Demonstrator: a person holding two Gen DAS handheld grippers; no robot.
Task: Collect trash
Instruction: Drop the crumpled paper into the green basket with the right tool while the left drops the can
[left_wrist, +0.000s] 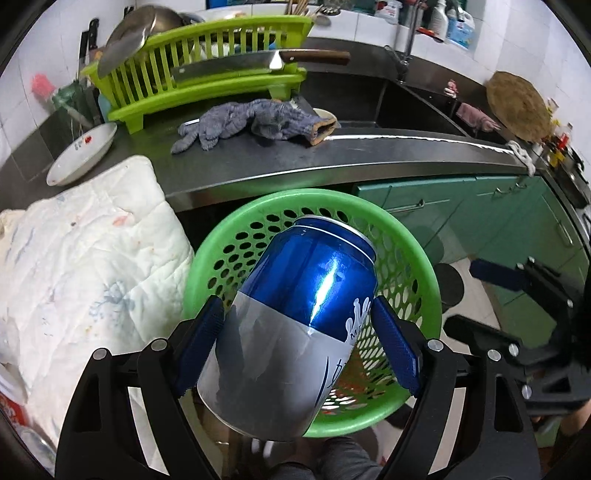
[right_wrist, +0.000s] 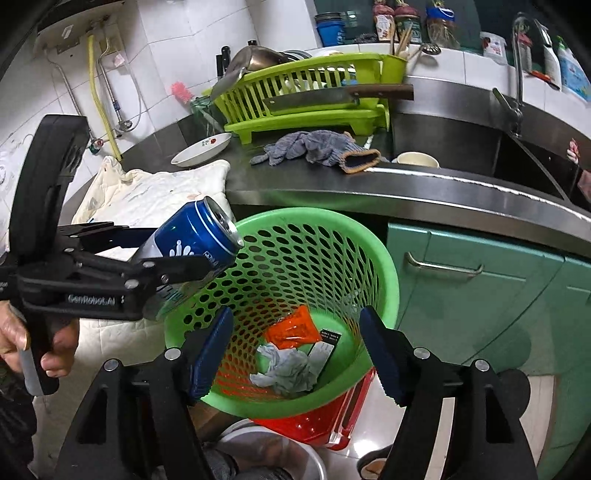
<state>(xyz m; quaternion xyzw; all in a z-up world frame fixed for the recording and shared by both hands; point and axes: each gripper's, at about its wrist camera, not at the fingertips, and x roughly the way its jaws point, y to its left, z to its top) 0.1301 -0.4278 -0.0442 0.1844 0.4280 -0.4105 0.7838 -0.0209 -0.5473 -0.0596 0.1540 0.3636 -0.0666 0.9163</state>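
Blue-and-silver aluminium drink can (left_wrist: 295, 325) sits clamped between the pads of the left claw (left_wrist: 297, 345), long axis tilted forward, top end leaning over the round green perforated plastic basket (left_wrist: 413, 258) directly beneath. Right claw (right_wrist: 295, 354) hangs spread and empty above that basket, so the left is the nearer for the drop.

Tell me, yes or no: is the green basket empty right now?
No. The right wrist view shows an orange wrapper, crumpled grey paper and a dark packet lying at the bottom of the green basket.
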